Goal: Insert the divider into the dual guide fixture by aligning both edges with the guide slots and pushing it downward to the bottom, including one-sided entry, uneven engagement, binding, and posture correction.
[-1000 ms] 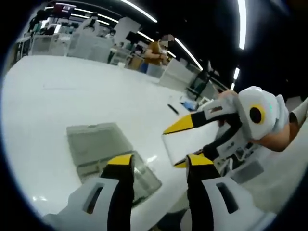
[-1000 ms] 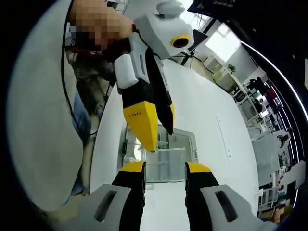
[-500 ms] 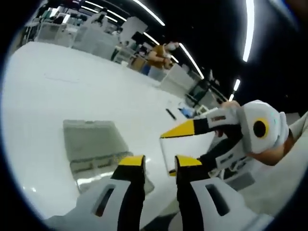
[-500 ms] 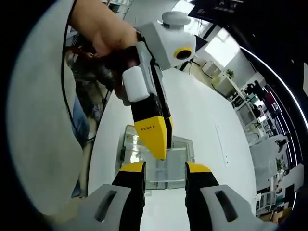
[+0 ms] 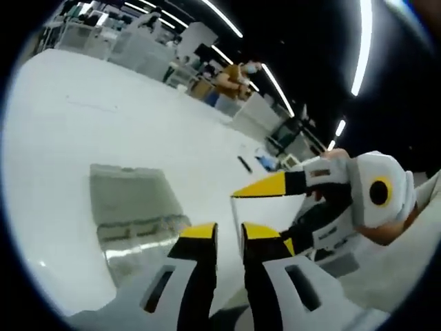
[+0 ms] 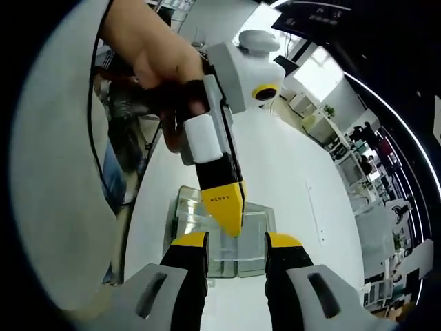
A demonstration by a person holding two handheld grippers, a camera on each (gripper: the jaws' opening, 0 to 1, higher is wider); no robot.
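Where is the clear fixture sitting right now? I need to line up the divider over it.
In the left gripper view the clear fixture lies on the white table, left of the jaws; in the right gripper view it sits beyond the jaws, under the left gripper.

You are working at a broad white worktop that is filling most of the left gripper view and running away toward a large open room. Long strip lights are glowing across a dark ceiling above you. Beyond the worktop's far edge, white desks and equipment are standing in rows, and a person in a mustard top is standing among them. A small dark object is lying on the worktop near its far edge. In the right gripper view, bright windows are letting daylight in, more white furniture is lining the room's side, and people are standing further off.
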